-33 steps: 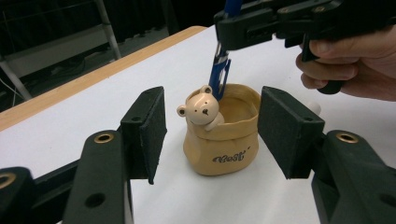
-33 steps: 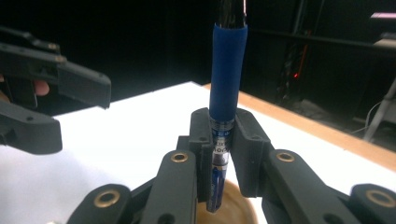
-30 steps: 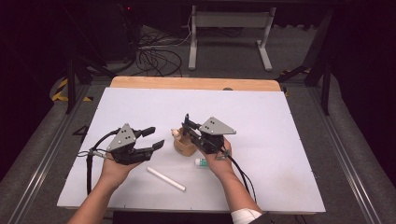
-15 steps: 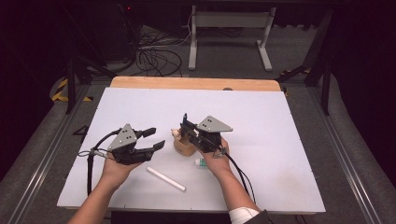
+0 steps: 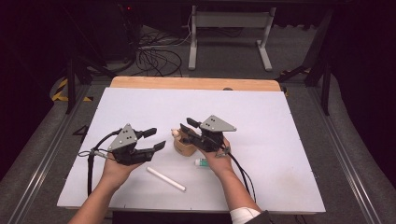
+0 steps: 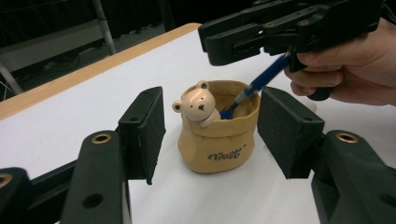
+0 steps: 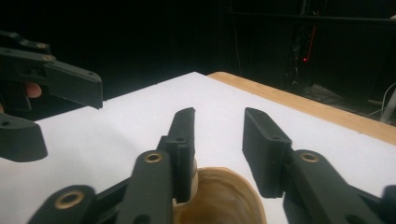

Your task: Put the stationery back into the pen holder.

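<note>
A tan bear-faced holder (image 5: 183,145) stands upright on the white table (image 5: 261,121), near its middle, between the two grippers. Seen from the left gripper view, the holder (image 6: 217,128) is a soft sack-shaped cup with a small bear head at its rim and dark lettering on its front. A blue pen (image 6: 254,86) leans inside it, tip down against the inner wall, its upper end passing behind the right gripper's body.

The right gripper (image 5: 189,130) sits directly over the holder. In the right gripper view its jaws stand apart with a clear gap and nothing between them; they have just been opening, so the gripper (image 7: 217,140) is released. The holder's rim (image 7: 224,196) lies just below the jaws. Whether any part of the gripper touches the pen cannot be told.

The left gripper (image 5: 154,140) hovers just beside the holder on the person's left, jaws spread wide. In its own view the gripper (image 6: 210,130) frames the holder on both sides without either pad touching it: released, grasping nothing.

A white stick (image 5: 166,178) lies flat on the table near the front edge, between the two forearms. A small white-and-green tube (image 5: 201,162) lies just under the right hand (image 5: 219,156), partly hidden by it.
</note>
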Tool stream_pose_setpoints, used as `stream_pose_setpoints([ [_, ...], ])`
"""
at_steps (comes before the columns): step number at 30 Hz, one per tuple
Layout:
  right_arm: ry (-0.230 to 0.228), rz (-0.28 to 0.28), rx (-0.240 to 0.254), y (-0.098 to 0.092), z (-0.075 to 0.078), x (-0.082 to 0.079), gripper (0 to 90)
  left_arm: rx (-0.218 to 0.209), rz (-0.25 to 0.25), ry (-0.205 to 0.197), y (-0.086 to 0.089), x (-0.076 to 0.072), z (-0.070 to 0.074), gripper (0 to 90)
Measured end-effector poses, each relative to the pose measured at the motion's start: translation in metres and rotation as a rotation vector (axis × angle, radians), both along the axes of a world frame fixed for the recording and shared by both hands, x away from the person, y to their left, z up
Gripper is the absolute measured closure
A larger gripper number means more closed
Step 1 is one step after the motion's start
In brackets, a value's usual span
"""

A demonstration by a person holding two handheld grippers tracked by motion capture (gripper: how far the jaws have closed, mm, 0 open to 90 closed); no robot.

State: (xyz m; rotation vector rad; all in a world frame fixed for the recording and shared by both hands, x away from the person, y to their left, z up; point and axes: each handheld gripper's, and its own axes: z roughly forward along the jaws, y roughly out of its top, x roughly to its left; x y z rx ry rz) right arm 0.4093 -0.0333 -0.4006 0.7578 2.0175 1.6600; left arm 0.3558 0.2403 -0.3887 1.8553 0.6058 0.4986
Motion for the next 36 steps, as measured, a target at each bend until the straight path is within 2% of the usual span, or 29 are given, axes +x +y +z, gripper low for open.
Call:
stream_pose_setpoints([
  [10,-0.031,0.023,0.056,-0.035,0.021,-0.009,47.0,-0.004,-0.002,-0.003,0.0,-0.002,0.002,42.1],
  [13,-0.033,0.052,0.05,-0.048,0.025,-0.013,39.0,-0.005,-0.003,-0.007,0.0,-0.002,0.002,42.1],
  [16,-0.047,0.059,0.033,-0.06,0.027,-0.02,36.4,-0.007,-0.002,-0.006,0.0,-0.001,0.002,41.8],
  [19,-0.053,0.063,0.018,-0.073,0.028,-0.026,30.7,-0.005,0.0,-0.017,0.0,0.0,0.003,41.5],
  [22,-0.061,0.068,0.002,-0.084,0.027,-0.032,26.7,-0.013,0.001,-0.009,0.0,0.0,0.003,40.3],
  [27,-0.068,0.066,0.002,-0.102,0.024,-0.036,22.0,-0.018,0.001,-0.009,0.002,0.0,0.004,37.7],
  [33,-0.065,0.112,0.008,-0.124,0.021,-0.041,19.1,-0.023,0.004,-0.001,0.003,0.002,0.004,33.0],
  [36,-0.046,0.13,-0.003,-0.132,0.019,-0.042,17.4,-0.03,0.006,0.005,0.003,0.001,0.004,31.8],
])
